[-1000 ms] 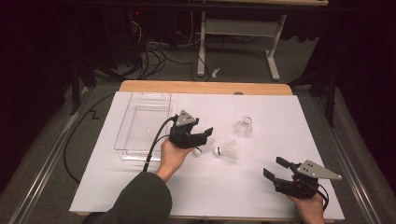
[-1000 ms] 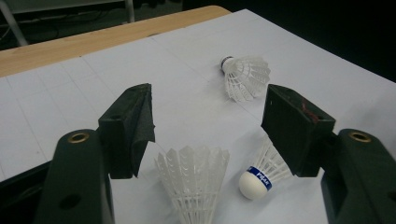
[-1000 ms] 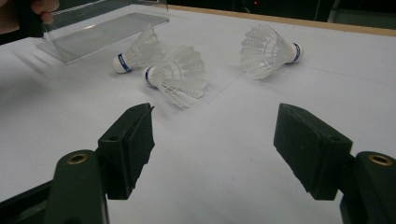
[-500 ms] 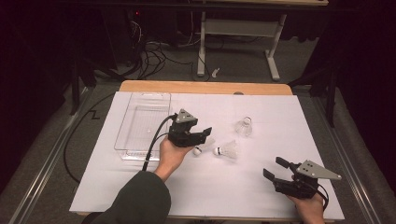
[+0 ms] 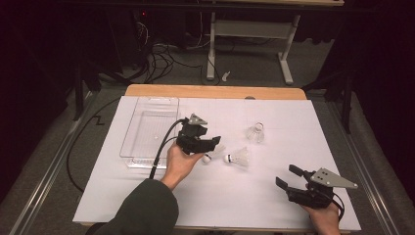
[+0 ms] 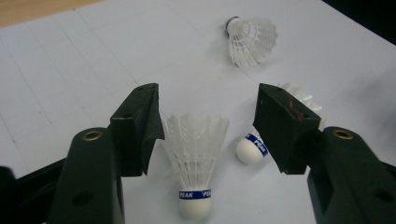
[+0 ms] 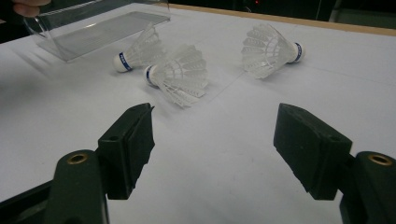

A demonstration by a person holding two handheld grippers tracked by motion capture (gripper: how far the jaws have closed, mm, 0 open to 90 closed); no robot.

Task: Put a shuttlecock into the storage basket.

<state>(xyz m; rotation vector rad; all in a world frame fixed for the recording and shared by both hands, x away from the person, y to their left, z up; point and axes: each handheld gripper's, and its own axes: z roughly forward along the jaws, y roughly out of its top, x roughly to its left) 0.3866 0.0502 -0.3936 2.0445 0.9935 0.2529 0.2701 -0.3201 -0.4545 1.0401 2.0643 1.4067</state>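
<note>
3 shuttlecocks, 1 clear tray. Left tool closing around one, not gripping; right tool released. Second shuttlecock half-hidden.

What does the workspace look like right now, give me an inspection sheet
Surface: table under white sheet, wooden strip at far edge.
Job's things: three shuttlecocks lying on their sides; nearest shuttlecock between left tongs' jaws, second shuttlecock beside it, third shuttlecock farther off. Clear tray at left, nothing inside.
Clutter: nothing seen.
Grippers: left tongs open, jaws just been closing around the shuttlecock, pads not pressing yet; right tongs open, nothing between.
Cables: black cable trails from left tongs.
Surroundings: dark room, table frame and floor cables behind.
</note>
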